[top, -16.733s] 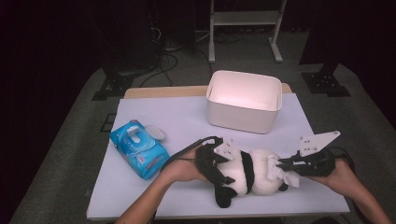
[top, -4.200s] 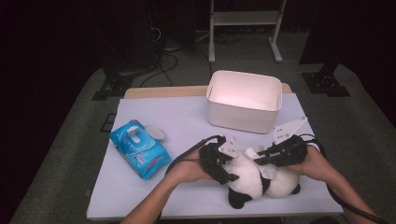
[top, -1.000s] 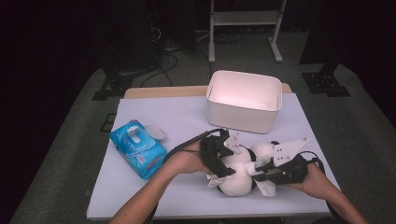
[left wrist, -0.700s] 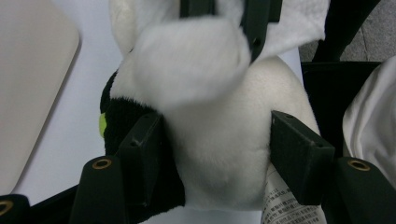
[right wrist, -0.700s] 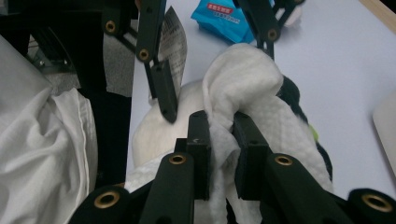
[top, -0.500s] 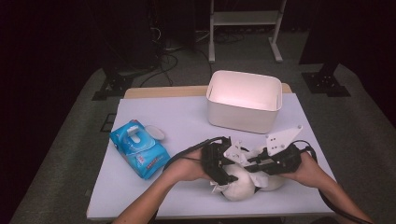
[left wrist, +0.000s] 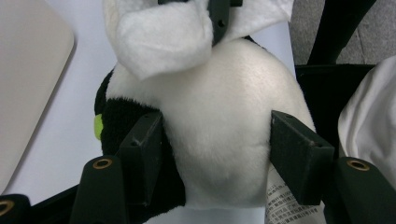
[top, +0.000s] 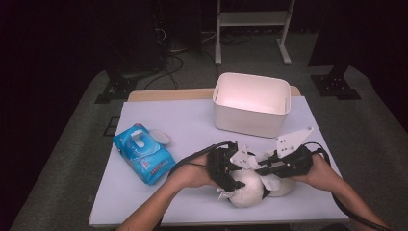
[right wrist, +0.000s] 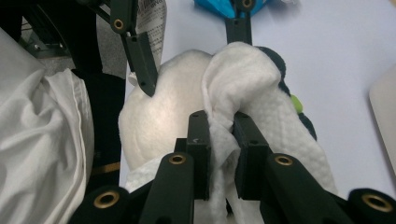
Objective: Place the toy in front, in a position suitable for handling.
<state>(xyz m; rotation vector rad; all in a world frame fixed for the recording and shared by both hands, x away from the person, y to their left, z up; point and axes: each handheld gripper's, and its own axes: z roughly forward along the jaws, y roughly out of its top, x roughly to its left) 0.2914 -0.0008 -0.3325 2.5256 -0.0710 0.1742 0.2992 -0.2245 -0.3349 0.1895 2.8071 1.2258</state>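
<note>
Your left gripper [left wrist: 212, 154] clamps the plush panda [left wrist: 219, 135] at the desk's [top: 192, 120] near edge, while your right gripper [right wrist: 219, 140], pinching the white wipe [right wrist: 243, 84], has swung back across the toy, so wiping continues.

high view: above, facing forward-down | tool views: close, along jaws | shared: plush toy [top: 248, 187]
</note>
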